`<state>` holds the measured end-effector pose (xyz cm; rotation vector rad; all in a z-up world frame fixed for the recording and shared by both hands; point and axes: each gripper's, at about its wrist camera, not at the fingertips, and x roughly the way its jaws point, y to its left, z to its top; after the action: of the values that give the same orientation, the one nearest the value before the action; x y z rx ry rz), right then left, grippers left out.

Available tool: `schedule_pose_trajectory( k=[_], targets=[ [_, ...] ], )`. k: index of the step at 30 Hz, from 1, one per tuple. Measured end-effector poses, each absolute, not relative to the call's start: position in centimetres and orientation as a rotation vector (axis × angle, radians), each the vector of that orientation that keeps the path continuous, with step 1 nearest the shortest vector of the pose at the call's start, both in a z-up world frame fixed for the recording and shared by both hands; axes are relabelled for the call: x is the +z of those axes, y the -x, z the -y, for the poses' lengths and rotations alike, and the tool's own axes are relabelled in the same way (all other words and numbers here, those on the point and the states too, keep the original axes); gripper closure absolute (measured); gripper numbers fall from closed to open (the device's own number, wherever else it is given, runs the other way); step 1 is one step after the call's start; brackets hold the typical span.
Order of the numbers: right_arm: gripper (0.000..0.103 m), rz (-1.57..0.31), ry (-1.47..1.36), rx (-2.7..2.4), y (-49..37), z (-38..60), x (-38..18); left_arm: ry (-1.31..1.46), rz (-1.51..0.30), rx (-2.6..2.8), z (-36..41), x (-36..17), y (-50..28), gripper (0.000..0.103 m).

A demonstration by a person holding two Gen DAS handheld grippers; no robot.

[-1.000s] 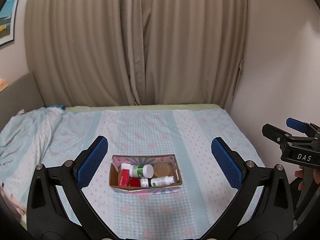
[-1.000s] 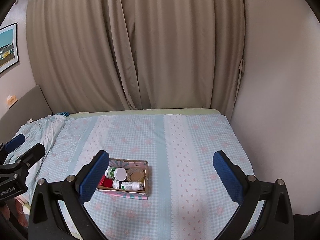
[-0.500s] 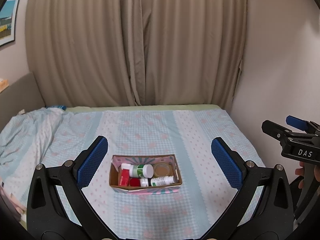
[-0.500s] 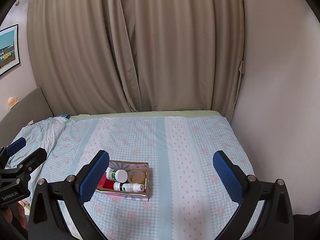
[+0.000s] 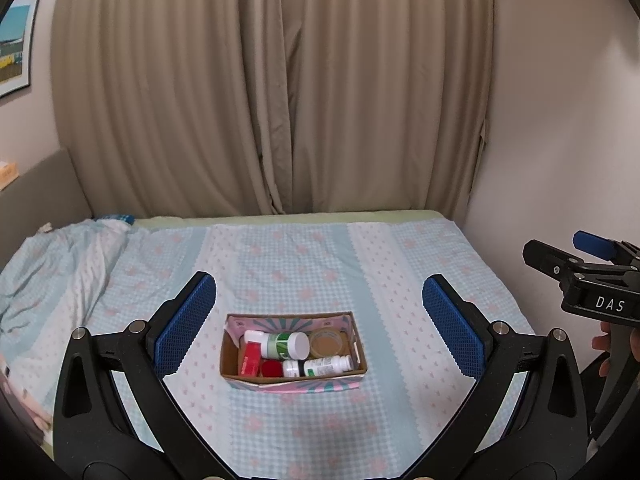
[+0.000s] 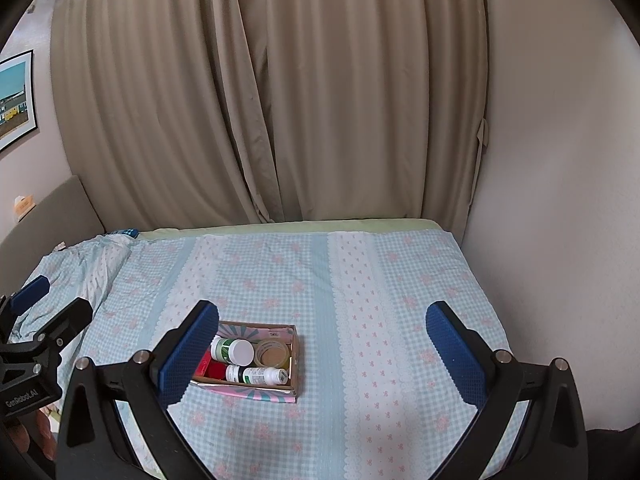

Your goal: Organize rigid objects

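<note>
A small cardboard box (image 5: 294, 381) with pink patterned sides sits on the bed (image 5: 320, 256). It holds a white and green bottle (image 5: 280, 345), a smaller white bottle (image 5: 320, 367), a red box (image 5: 249, 363), a red cap (image 5: 270, 368) and a round tan lid (image 5: 326, 342). My left gripper (image 5: 318, 326) is open and empty, held above and in front of the box. My right gripper (image 6: 322, 350) is open and empty, with the box (image 6: 250, 392) near its left finger. Each gripper shows at the edge of the other's view.
The bed has a light blue checked sheet with pink flowers. A rumpled blanket (image 5: 52, 264) lies at the left. Beige curtains (image 5: 272, 92) hang behind the bed and a plain wall (image 5: 560, 120) stands on the right. A grey headboard (image 6: 44, 216) is at the left.
Both grippers have drifted slightly; the box sits a little lower and farther left in the right wrist view. Nothing was taken hold of or let go.
</note>
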<state>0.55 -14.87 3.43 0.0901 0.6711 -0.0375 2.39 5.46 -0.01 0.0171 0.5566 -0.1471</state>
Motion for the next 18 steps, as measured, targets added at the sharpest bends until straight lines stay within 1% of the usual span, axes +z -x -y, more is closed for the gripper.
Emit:
schedule_pose_trajectory(
  k=[11, 18],
  targets=[
    [0.0, -0.676, -0.092, -0.054, -1.0, 14.5, 3.3, -0.044, -0.522, -0.104, -5.5, -0.1, -3.8, 0.0],
    [0.0, -0.683, -0.094, -0.07, -1.6, 14.1, 3.2, -0.004, -0.505, -0.126, -6.6, -0.2, -4.8, 0.0]
  ],
)
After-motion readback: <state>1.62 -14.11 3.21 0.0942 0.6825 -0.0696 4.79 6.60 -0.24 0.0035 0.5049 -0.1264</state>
